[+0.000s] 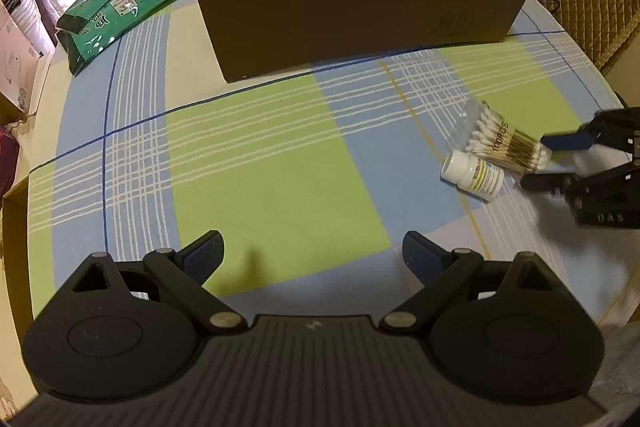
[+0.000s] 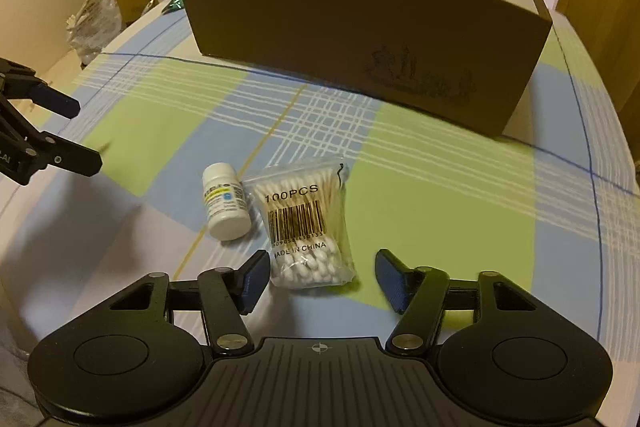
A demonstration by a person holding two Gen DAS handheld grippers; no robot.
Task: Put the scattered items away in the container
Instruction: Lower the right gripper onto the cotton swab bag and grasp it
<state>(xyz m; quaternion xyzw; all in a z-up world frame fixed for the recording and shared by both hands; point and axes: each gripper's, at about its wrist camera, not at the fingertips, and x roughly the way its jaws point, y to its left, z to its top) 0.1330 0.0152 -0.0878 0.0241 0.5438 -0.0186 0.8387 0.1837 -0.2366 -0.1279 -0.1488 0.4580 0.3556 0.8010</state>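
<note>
Swab bag [image 2: 307,227] and bottle [image 2: 225,205] lying side by side, touching, on the checked worktop [image 2: 440,195], short of the brown box [image 2: 360,39]. Right gripper [image 2: 320,277] jaws spread wide around the bag's near end. Left gripper [image 1: 313,253] jaws open, empty, well apart.

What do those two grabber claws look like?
Both look alike. The left gripper and right gripper are matte black, with two round discs, silver rivets, a ribbed middle plate with a small emblem, and dark blue textured pads on the fingers. No cables or sleeves show.
</note>
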